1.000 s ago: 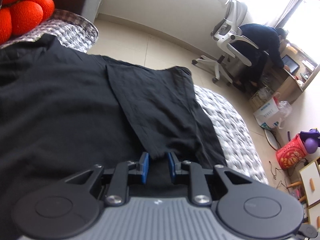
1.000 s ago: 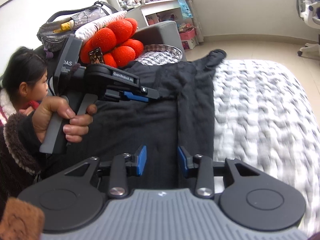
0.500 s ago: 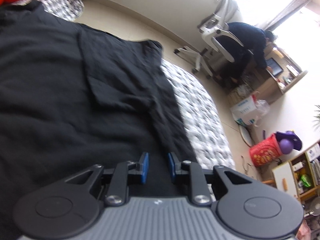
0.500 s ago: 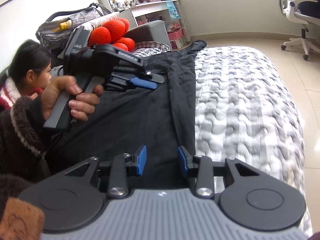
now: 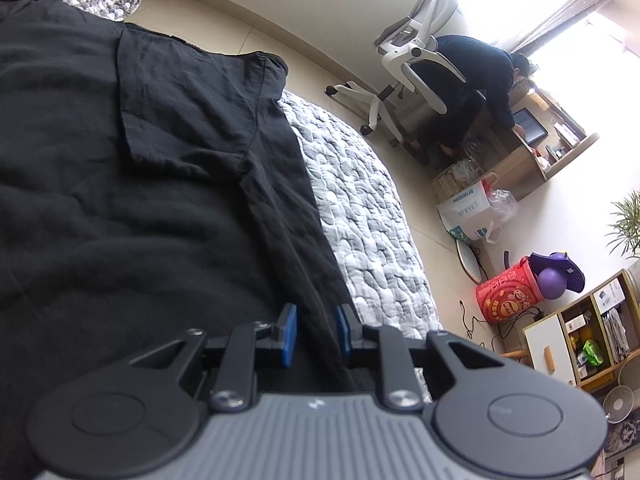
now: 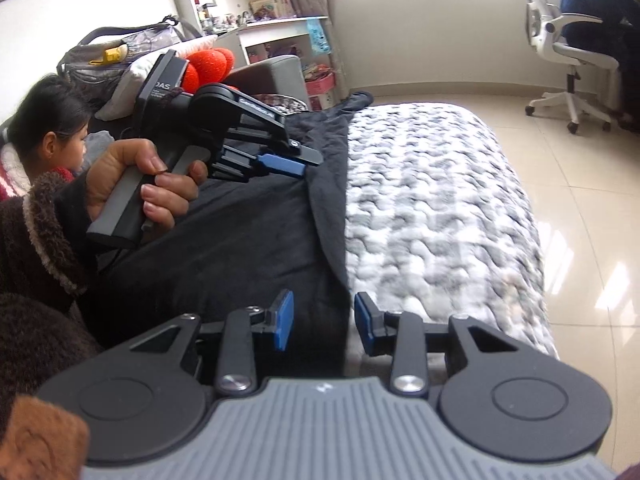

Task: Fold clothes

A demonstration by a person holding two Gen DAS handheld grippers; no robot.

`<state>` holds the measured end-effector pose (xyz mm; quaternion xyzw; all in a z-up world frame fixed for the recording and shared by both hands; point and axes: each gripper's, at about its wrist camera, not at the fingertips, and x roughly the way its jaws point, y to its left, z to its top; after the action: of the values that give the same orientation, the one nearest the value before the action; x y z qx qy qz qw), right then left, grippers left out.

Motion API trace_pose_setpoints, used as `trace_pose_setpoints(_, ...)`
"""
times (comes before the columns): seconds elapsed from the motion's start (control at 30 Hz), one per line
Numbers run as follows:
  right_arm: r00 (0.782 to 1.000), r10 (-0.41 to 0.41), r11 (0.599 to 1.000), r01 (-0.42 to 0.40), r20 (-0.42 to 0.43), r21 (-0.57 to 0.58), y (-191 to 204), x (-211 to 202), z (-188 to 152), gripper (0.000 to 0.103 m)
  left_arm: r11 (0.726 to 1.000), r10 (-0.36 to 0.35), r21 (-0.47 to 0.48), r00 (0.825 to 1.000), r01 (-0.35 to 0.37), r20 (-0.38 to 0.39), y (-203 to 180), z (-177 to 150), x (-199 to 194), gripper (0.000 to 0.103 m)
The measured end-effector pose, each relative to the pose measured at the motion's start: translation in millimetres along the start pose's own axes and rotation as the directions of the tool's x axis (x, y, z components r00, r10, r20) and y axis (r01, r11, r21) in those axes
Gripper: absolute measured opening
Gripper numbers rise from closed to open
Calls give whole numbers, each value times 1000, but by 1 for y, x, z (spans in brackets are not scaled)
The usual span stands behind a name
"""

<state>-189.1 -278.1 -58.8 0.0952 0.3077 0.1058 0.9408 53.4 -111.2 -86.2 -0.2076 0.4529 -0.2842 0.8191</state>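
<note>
Grey-and-white quilted bedding [image 6: 436, 200] is spread across the scene, and its left part is covered by a black garment [image 5: 140, 184] laid flat, one sleeve folded inward at the far end. Along the garment's right edge both tools are seen. A fold of that edge passes between the narrowly parted blue pads of the left gripper [image 5: 312, 330]; whether it is pinched cannot be told. The right gripper [image 6: 323, 322] is held wider, the cloth edge within its gap, untouched.
</note>
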Motion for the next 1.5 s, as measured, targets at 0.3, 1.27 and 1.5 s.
trace_pose_setpoints(0.3,1000,19,998,-18,-7,58,-5,2,-6,9,999,-16,-29,999,15,-30,-3,-7,1,21)
trace_pose_setpoints(1.27,996,-74,997,75,-51,11,18,15,1,32,996,21,81,997,-27,76,-13,-14,-16,2)
trace_pose_setpoints(1.5,987,-96,995,94,-126,-15,22,24,14,5,995,18,98,996,-26,82,-12,-11,-20,2)
